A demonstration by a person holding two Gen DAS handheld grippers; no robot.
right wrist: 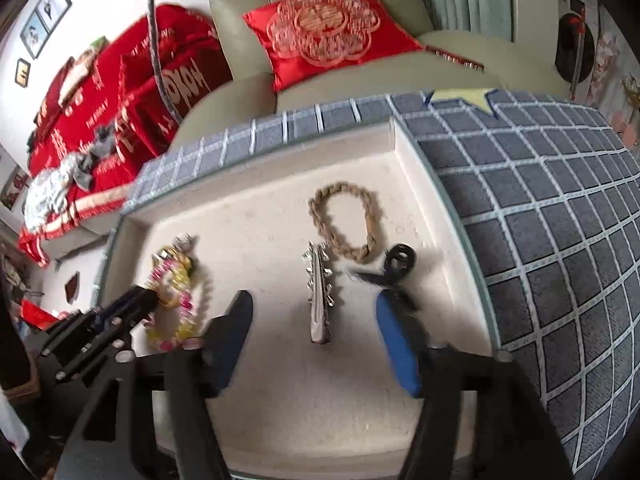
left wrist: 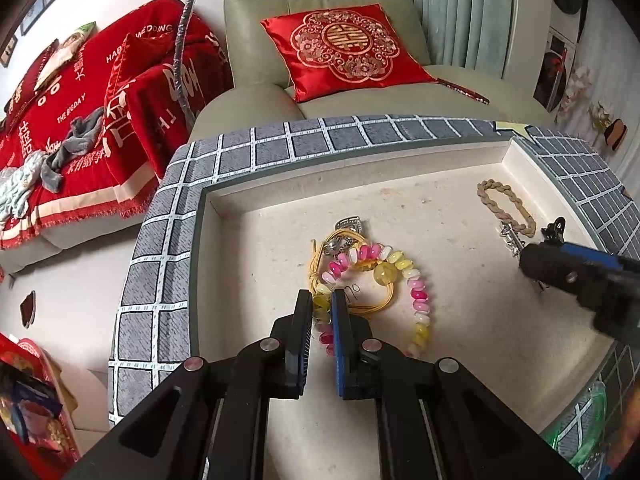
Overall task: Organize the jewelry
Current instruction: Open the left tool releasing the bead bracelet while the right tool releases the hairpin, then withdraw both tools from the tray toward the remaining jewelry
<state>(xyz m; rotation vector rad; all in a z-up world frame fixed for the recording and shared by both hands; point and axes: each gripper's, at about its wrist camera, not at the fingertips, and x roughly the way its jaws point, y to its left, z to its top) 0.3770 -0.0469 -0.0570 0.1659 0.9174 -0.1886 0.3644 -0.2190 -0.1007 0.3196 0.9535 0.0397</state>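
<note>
A pink and yellow bead bracelet (left wrist: 404, 276) lies in a cream tray (left wrist: 248, 232), tangled with a yellow cord and a silver charm (left wrist: 350, 225). My left gripper (left wrist: 322, 306) is shut on the bracelet's near-left beads. In the right wrist view, my right gripper (right wrist: 314, 312) is open above a silver spiked hair clip (right wrist: 319, 300). A tan braided bracelet (right wrist: 346, 222) lies beyond the clip. A black clip (right wrist: 400, 260) lies by the right finger (right wrist: 396, 344). The bead bracelet (right wrist: 176, 300) and left gripper (right wrist: 140, 300) show at left.
The tray sits on a table covered with a grey grid-pattern cloth (right wrist: 560, 240). A green armchair (left wrist: 256, 12) with a red cushion (left wrist: 344, 48) stands behind the table. A sofa with red covers (left wrist: 80, 120) is at the left.
</note>
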